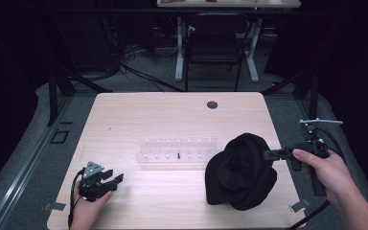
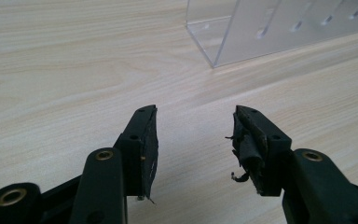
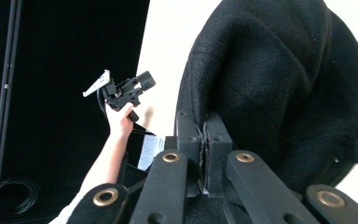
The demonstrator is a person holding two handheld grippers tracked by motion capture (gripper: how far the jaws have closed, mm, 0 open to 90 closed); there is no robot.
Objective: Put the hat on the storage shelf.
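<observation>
Black knit hat (image 1: 241, 171), bunched in a heap on the pale wooden counter (image 1: 172, 115), toward the right front. Pinched at its right edge by the right tongs (image 1: 268, 154), jaws pressed together on a fold of the fabric; seen close in the right gripper view as hat (image 3: 279, 84) rising above the right tongs (image 3: 204, 140), with no gap between the jaws beyond the cloth. Held from the counter's right edge by the right hand (image 1: 323, 170), cable trailing down past the wrist.

Resting low at the left front of the counter, left tongs (image 1: 112, 179), gripped by the left hand (image 1: 88, 203), grey plate on top. Spread wide in the left gripper view, left tongs (image 2: 193, 140) holding nothing, bare wood between the jaws, worn padding fraying on the inner faces. Well apart from the hat.

Clear plastic rack (image 1: 177, 152) at mid-counter, between the two tongs, its right end just beside the hat; corner of rack (image 2: 261, 32) ahead of the left jaws, apart from them. Small dark hole (image 1: 212, 104) near the counter's far edge.

Also caught in the right gripper view, farther off: left hand (image 3: 120, 116) holding its gripper over the counter's dark edge.
</observation>
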